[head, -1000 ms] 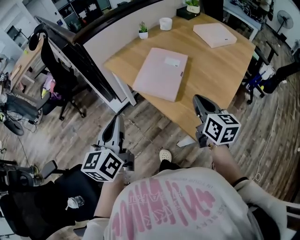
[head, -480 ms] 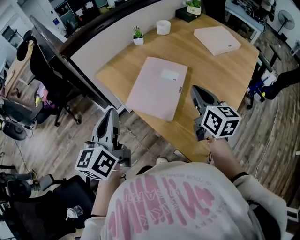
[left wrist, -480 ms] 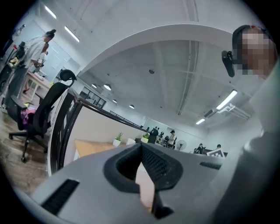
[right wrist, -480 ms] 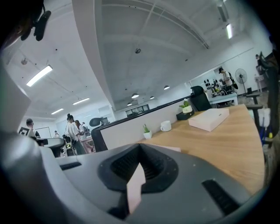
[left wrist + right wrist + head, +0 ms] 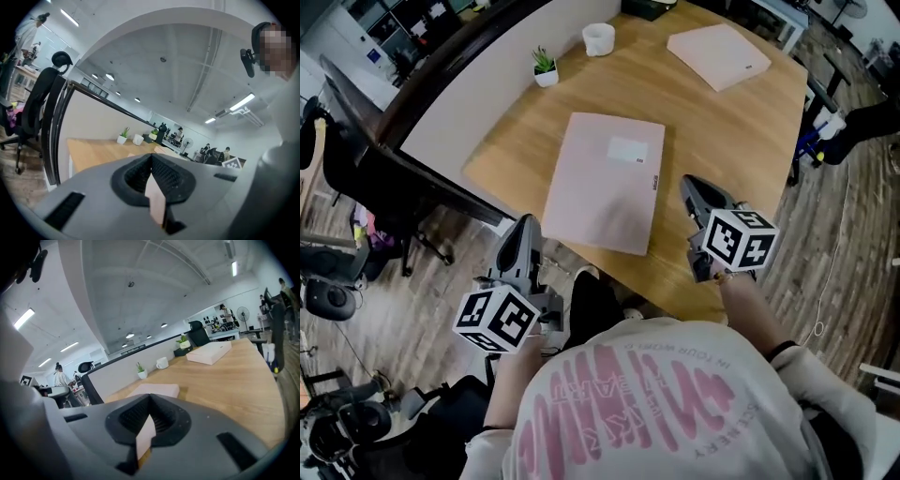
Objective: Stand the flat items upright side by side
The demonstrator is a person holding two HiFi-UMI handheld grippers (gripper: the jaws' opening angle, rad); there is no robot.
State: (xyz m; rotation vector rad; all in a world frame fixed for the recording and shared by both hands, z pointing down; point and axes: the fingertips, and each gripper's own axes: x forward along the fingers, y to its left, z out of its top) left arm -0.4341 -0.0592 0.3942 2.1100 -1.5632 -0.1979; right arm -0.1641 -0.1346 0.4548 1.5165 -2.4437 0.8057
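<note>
Two flat pink items lie on the wooden table (image 5: pixel 731 131). The larger pink folder (image 5: pixel 605 178) (image 5: pixel 154 390) lies flat near the front edge. A smaller pink box (image 5: pixel 719 54) (image 5: pixel 209 352) lies flat at the far right corner. My left gripper (image 5: pixel 528 227) (image 5: pixel 151 158) hangs off the table's front-left edge over the floor, shut and holding nothing. My right gripper (image 5: pixel 690 186) (image 5: pixel 149 401) is over the table just right of the folder, shut with nothing between its jaws. Neither gripper touches either item.
A small potted plant (image 5: pixel 545 66) and a white cup (image 5: pixel 598 37) stand at the table's far edge beside a grey partition (image 5: pixel 441 103). Office chairs (image 5: pixel 356 159) stand to the left on the wood floor. A person's foot (image 5: pixel 633 314) is under the front edge.
The person has stepped closer to the table, so the folder now lies nearer both grippers. The right gripper has come over the table beside the folder. Both stay shut.
</note>
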